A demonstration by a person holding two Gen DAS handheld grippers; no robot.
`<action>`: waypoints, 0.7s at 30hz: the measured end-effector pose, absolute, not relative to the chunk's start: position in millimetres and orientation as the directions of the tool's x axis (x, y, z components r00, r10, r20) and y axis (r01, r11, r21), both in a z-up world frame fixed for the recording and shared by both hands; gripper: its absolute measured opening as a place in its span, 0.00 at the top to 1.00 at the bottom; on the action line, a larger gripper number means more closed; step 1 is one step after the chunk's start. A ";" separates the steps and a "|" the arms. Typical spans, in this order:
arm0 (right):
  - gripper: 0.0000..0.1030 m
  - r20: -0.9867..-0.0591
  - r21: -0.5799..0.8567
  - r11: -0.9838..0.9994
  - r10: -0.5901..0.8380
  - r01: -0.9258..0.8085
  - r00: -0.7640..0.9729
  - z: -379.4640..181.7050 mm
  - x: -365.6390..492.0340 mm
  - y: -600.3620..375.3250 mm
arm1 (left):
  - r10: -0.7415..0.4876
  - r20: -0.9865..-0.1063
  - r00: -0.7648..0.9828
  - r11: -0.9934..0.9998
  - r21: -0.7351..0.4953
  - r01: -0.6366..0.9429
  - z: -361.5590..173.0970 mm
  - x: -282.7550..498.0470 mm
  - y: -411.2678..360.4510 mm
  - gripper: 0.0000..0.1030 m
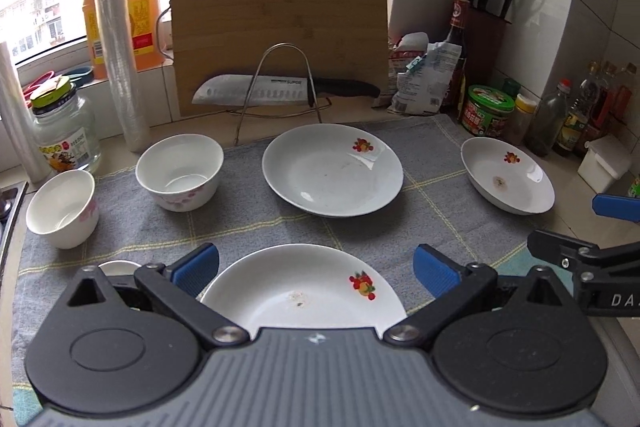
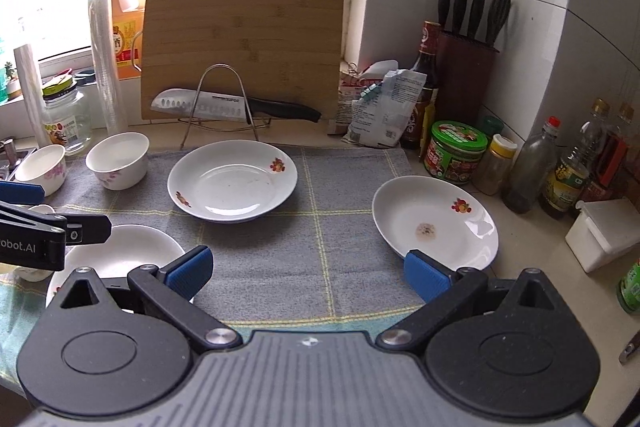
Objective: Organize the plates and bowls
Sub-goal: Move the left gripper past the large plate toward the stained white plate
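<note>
- Left gripper hovers low over near plate, fingers spread wide, nothing held. Plate sits between the pads, not touched as far as I can tell.
- Right gripper also wide open and empty, over bare mat, between near plate and right plate.
- Landmark: mid plate, centre of mat, in front of the knife rack.
  - Near plate: directly toward camera from mid plate, apart from it.
  - Right plate: right of mid plate, well apart, half off the mat edge, tilted a bit.
  - Bowl A: just left of mid plate, upright.
  - Bowl B: further left, near the sink edge, upright.
  - Small white dish peeks out behind the left finger; can't tell what it is.
- Status, my read: nothing stacked yet. Likely step is left gripper picking near plate to stack on mid plate.
- How to do it well:
  - Pads won't span the plate; pinch the rim, one pad above and one under the lip.
  - Rim is glazed and slick, so close fully before lifting and keep it level.
  - Lower it centred on mid plate; no drop, ceramic chips.
  - Right plate shows a food stain and overhangs the mat, so take it from the mat side.
  - Keep the right gripper clear of the left one's path; they sit close.
</note>
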State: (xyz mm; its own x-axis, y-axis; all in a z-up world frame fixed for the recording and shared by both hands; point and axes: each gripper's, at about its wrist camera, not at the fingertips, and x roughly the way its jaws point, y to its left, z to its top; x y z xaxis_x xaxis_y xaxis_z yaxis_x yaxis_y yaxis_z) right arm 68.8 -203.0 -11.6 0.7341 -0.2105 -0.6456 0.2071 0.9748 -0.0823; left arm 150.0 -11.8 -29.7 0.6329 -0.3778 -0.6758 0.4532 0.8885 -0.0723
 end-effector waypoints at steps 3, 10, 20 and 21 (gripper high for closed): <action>0.00 -0.647 -0.091 0.965 -0.245 0.246 0.722 -13.8 65.2 -216.4 | -0.420 -0.672 0.610 0.867 -0.098 0.489 -30.7 154.0 -24.7 0.01; 0.00 -0.650 -0.086 0.962 -0.250 0.258 0.718 -25.0 63.0 -258.6 | -0.448 -0.670 0.592 0.840 -0.089 0.535 -35.7 155.7 -67.8 0.01; 0.00 -0.664 -0.026 0.983 -0.152 0.181 0.732 -52.0 73.2 -343.5 | -0.427 -0.665 0.613 0.862 -0.093 0.499 -37.8 165.0 -133.8 0.01; 0.00 -0.662 -0.025 0.984 -0.147 0.174 0.735 -53.8 74.4 -350.4 | -0.426 -0.666 0.612 0.863 -0.096 0.496 -37.9 165.6 -140.3 0.01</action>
State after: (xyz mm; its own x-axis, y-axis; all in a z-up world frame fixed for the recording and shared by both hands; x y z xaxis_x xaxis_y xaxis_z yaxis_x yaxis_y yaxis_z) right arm 74.4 -350.4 -53.8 0.7350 -0.1471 -0.6619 0.1743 0.9844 -0.0252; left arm 165.6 -140.3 -37.9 0.6123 -0.4260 -0.6660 0.4959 0.8630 -0.0961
